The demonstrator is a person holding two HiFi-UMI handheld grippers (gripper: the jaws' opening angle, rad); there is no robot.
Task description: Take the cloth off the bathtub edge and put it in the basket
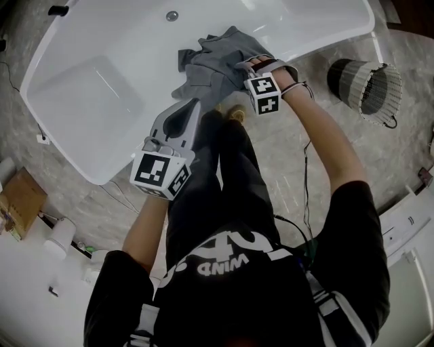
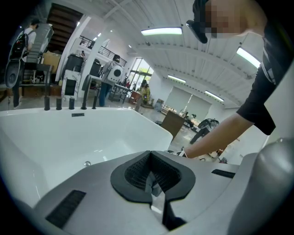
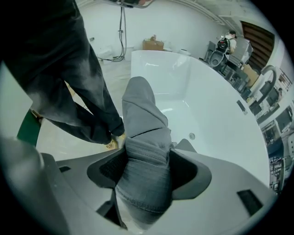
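Both jaws of right gripper [image 3: 148, 153] clamped on grey cloth [image 1: 213, 64] at bathtub rim [image 1: 325, 42]; left gripper [image 2: 149, 155] closed, empty; woven basket [image 1: 369, 88] well apart across floor [image 1: 285, 135].

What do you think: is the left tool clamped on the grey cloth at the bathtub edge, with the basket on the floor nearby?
Not quite: it is the right tool, not the left tool, that is clamped on the grey cloth, as the right gripper view shows. The cloth is at the bathtub edge and the basket stands on the floor nearby.
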